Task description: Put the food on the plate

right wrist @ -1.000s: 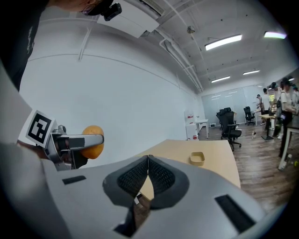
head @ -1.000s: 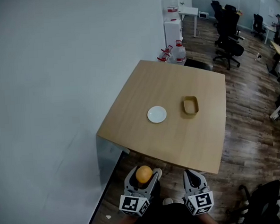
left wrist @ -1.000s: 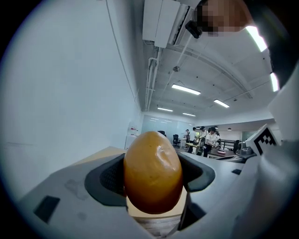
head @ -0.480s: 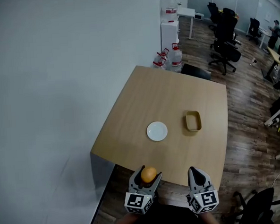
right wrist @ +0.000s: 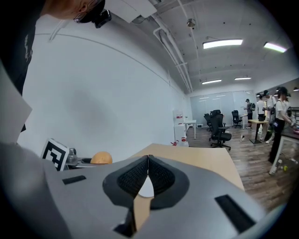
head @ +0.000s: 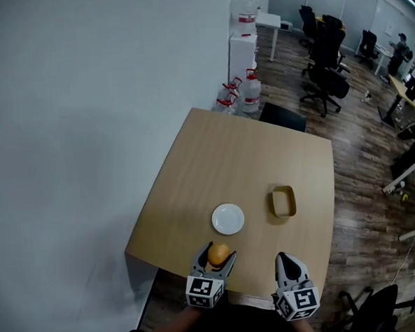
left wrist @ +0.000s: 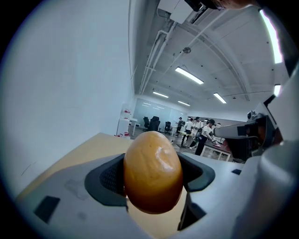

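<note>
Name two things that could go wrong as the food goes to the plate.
1. The food is round and glossy, pinched only at its sides by the left claw; it may slip.
2. The plate looks shallow, so the food might roll off onto the table.

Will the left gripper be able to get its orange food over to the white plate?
Probably yes. The left gripper holds the orange food just short of the plate, with only bare table between them.
</note>
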`<state>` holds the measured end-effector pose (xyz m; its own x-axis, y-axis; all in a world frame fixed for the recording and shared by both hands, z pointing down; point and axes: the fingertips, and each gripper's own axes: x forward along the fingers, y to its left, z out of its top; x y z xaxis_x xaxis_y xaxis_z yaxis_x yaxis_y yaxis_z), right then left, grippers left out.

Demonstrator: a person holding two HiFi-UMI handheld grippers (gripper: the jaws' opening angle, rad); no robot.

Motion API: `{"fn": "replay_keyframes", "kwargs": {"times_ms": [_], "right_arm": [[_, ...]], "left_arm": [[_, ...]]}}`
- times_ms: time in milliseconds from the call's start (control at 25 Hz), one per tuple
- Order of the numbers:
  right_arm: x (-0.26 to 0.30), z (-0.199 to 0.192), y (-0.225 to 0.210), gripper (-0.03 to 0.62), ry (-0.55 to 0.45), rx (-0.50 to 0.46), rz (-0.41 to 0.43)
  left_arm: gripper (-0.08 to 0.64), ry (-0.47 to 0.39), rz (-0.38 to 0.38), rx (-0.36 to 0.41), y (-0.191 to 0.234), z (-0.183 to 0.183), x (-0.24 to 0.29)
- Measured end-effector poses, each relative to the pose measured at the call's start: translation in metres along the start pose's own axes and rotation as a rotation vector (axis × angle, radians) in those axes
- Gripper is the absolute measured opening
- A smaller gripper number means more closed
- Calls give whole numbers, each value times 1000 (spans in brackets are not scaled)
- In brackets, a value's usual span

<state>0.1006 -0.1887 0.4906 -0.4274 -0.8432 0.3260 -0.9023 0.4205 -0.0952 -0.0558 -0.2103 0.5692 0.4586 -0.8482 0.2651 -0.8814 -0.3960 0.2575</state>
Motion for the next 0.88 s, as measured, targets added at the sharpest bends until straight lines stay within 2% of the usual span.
{"fn": "replay_keyframes", "kwargs": {"times_ms": [200, 320, 560, 760, 880], "right_arm": [[20, 12, 2, 60, 13, 12, -9], [31, 10, 2, 60, 40, 10, -10], [47, 3, 0, 60, 97, 11, -29], [66, 3, 3, 60, 114, 28, -22], [73, 3, 7, 60, 122, 40, -15]], "left_arm": [[321, 75, 8, -34, 28, -17, 44], [321, 129, -13, -4, 38, -37, 75], [321, 152, -2, 72, 59, -72, 117], [321, 214, -29, 72, 71, -99, 149], [321, 238, -48, 103, 78, -113, 165]]}}
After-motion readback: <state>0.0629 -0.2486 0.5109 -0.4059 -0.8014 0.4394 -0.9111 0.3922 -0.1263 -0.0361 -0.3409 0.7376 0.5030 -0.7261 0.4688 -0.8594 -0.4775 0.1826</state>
